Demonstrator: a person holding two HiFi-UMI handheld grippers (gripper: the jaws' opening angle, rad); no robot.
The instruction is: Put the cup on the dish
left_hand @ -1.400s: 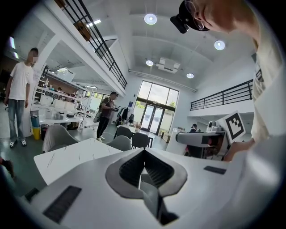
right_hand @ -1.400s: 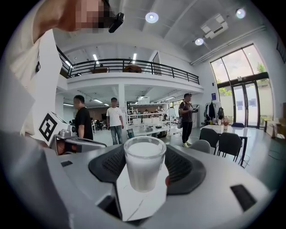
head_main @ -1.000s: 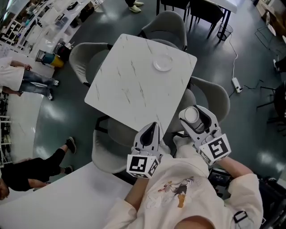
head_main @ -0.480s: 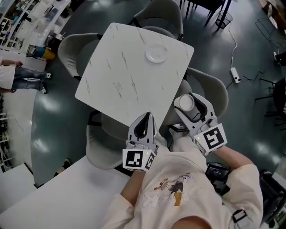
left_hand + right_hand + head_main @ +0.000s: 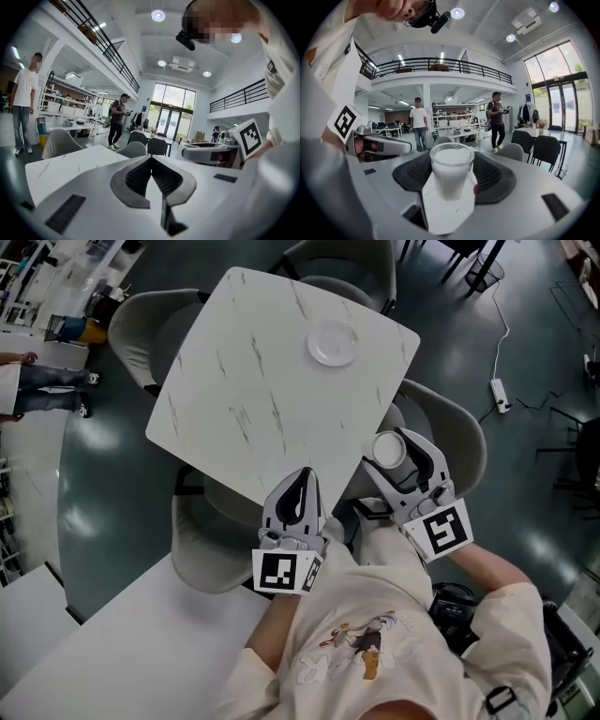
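- Right hand-held gripper (image 5: 397, 461): jaws set wide apart, with their dark ribbed pads closed on the two sides of the cup (image 5: 388, 450). Its marker cube lies at the rear, toward the person.
- Cup, as seen in the right gripper view (image 5: 451, 174): a pale, translucent tumbler standing upright between the jaws of the right hand-held gripper (image 5: 451, 165). Its rim rises above the pads and its base sits low between them.
- The cup is carried clear of any surface. Under it and this hand-held gripper is a grey chair (image 5: 452, 439), just off the right edge of the worktop (image 5: 246, 399).
- Left hand-held gripper (image 5: 302, 474): jaws drawn together with their tips meeting and nothing held. The left gripper view (image 5: 151, 158) shows the pads converging to a point, with only a small hollow behind it.
- The tips of the left hand-held gripper lie over the near edge of the white marbled worktop. The right hand-held gripper is beside it on its right, and the two are apart.
- Dish (image 5: 333, 343): a small white round plate lying flat on the far part of the worktop. It is ahead of both hand-held grippers and well apart from the cup, with nothing on it.
- Two people stand in the background of the right gripper view, far ahead of the cup.
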